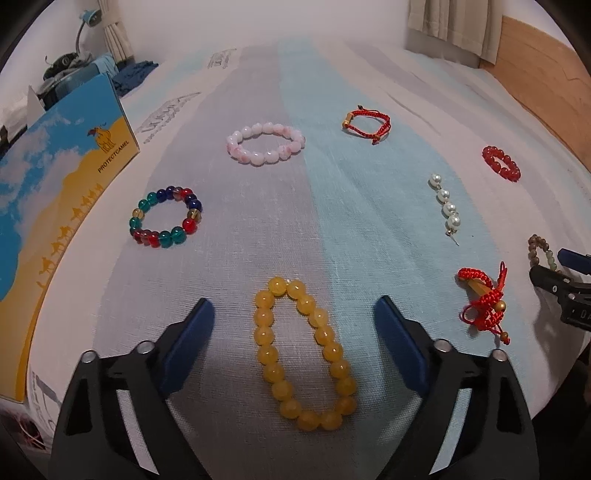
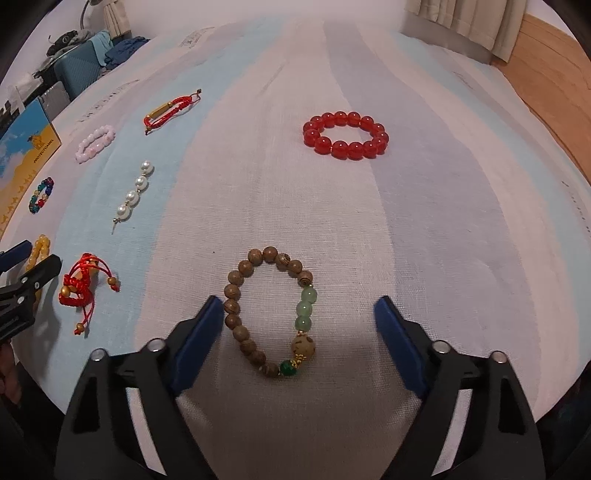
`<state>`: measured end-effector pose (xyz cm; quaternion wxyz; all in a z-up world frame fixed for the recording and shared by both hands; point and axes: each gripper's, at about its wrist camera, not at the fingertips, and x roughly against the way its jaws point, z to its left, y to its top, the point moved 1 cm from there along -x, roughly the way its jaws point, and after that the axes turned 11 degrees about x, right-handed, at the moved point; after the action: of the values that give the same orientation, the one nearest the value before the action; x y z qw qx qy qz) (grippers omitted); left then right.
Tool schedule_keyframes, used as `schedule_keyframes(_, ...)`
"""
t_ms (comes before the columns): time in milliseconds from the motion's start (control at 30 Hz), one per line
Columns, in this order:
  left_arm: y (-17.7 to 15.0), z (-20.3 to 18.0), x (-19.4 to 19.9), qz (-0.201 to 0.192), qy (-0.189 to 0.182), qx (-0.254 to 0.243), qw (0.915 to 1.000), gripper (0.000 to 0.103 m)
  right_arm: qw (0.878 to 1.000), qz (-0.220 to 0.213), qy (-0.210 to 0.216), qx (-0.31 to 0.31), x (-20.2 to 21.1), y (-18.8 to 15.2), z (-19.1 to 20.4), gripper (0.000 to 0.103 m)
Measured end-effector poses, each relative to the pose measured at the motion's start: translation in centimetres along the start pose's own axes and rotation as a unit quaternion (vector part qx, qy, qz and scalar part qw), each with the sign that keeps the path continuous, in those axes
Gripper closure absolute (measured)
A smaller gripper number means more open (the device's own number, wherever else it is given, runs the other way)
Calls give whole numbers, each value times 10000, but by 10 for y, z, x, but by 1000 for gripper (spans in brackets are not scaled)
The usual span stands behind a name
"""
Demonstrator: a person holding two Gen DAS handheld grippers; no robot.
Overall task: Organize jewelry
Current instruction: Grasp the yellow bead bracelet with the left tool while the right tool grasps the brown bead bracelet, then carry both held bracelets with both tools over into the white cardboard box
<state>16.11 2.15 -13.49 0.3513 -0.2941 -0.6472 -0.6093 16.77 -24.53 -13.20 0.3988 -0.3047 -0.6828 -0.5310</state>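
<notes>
Jewelry lies spread on a striped cloth. My left gripper (image 1: 295,317) is open, its jaws either side of a yellow bead bracelet (image 1: 304,354). My right gripper (image 2: 299,314) is open around a brown wooden and green bead bracelet (image 2: 273,314). Beyond lie a multicolour glass bead bracelet (image 1: 166,216), a pink bead bracelet (image 1: 265,143), a red cord bracelet with a gold tube (image 1: 365,123), a pearl strand (image 1: 445,203), a red bead bracelet (image 2: 345,134) and a knotted red cord bracelet (image 1: 484,299).
A blue and yellow camel-print box (image 1: 55,192) stands at the left edge of the cloth. Bags and a lamp (image 1: 79,37) sit far left. A wooden headboard (image 2: 546,74) and curtains (image 1: 454,26) are at the far right.
</notes>
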Motion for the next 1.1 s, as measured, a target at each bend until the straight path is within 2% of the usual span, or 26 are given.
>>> schedule_keyframes(67, -1, 0, 1, -28, -17, 3, 10000, 32, 10000, -11, 30, 7, 1, -1, -1, 37)
schedule_keyframes(200, -4, 0, 4, 18, -37, 7, 10000, 43, 9999, -5, 103, 13, 4, -2, 1, 52)
schedule_keyframes(300, -5, 1, 7, 50, -46, 3, 10000, 58, 9999, 9, 134, 7, 6, -3, 0, 62)
schedule_keyframes(367, -6, 0, 8, 89, -100, 3, 9999, 74, 9998, 21, 189, -38, 7, -2, -3, 70)
schedule_keyframes(433, -7, -1, 9, 131, -115, -13, 9998, 84, 9997, 31, 233, -114, 8, -1, -7, 76)
schedule_keyframes(533, -8, -1, 10, 190, -169, 16, 9997, 85, 9993, 53, 301, -224, 8, -1, -11, 84)
schedule_keyframes(600, -9, -1, 11, 232, -194, 40, 9995, 94, 9990, 60, 344, -264, 9, -1, -13, 87)
schedule_keyframes(1100, -10, -2, 22, 329, -362, 18, 9988, 94, 9982, -120, 435, -406, 29, -2, -19, 88)
